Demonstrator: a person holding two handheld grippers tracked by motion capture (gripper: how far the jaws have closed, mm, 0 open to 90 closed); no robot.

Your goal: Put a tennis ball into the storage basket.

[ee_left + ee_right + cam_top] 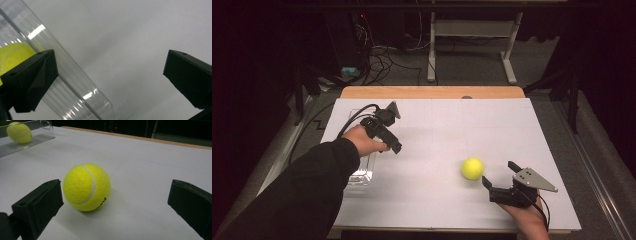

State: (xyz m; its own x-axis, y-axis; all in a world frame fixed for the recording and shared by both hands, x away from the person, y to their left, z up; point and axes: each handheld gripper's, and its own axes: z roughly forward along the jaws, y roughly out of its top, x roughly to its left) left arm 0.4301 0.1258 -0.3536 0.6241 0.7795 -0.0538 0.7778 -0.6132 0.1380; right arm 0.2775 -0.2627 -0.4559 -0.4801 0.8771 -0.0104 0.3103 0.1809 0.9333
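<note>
White board covers the table (437, 130) in the high view; the left gripper (395, 148) hovers beside a clear tray (362, 175), forearm angled in from bottom left, while the right gripper (498, 176), jaws spread, points at a tennis ball (472, 168) just ahead. Left gripper view: jaws wide apart, a second ball (13, 56) lying inside the tray. Right gripper view: the ball sits between the spread jaws, nearer the left one.

Fuzzy yellow-green tennis ball (86, 187), white curved seam, small dark print near base. Second yellow-green tennis ball (19, 132) inside clear ribbed plastic tray (62, 82). Flat white table sheet (452, 130), tan wooden edge. Black left gripper (398, 148); black right gripper (498, 173), grey triangular plate.
</note>
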